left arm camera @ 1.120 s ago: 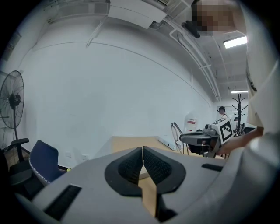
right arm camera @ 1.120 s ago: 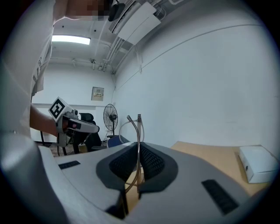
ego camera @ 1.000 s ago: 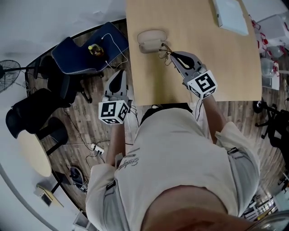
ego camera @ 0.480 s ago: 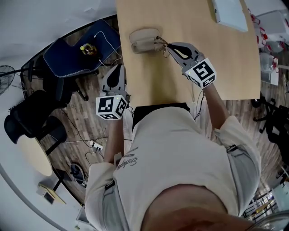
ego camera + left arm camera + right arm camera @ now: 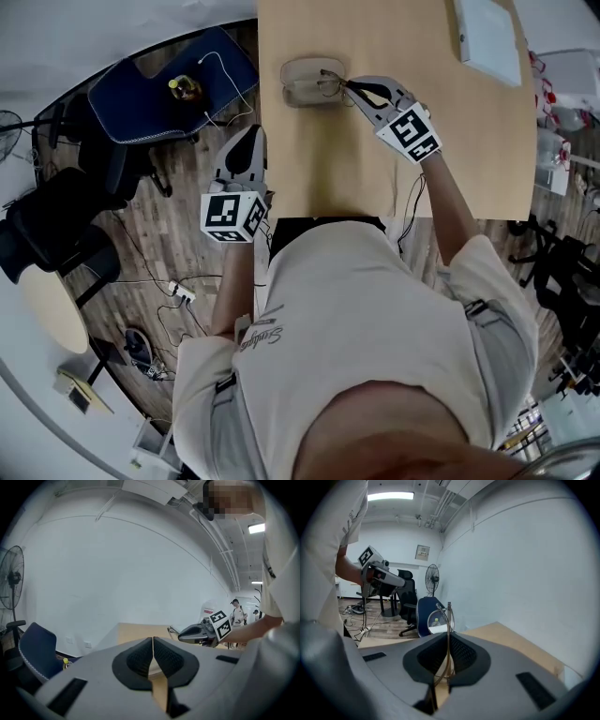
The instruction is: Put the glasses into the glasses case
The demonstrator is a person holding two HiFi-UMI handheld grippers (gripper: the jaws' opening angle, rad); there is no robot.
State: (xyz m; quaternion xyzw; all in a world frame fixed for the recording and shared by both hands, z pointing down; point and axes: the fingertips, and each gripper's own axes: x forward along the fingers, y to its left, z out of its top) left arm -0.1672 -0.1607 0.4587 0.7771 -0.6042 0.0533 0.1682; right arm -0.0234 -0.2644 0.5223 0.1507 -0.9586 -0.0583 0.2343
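Note:
An open beige glasses case (image 5: pixel 309 81) lies near the left edge of the wooden table (image 5: pixel 441 141). My right gripper (image 5: pixel 349 86) is shut on the thin-framed glasses (image 5: pixel 330 79), holding them over the case's right end. In the right gripper view the glasses (image 5: pixel 446 620) stick up between the closed jaws. My left gripper (image 5: pixel 246 150) hangs off the table's left side, over the floor, shut with nothing in it; in its own view the gripper (image 5: pixel 153 654) looks across at the right gripper (image 5: pixel 199 632).
A white flat object (image 5: pixel 489 42) lies at the table's far right. A blue chair (image 5: pixel 164 89) with a small yellow item stands left of the table, dark chairs (image 5: pixel 56 234) beyond it. Cables and a power strip (image 5: pixel 178 292) lie on the wood floor.
My right gripper has carried the glasses leftwards and farther across the table, from beside the case to over its right end. The left gripper has stayed beside the table edge.

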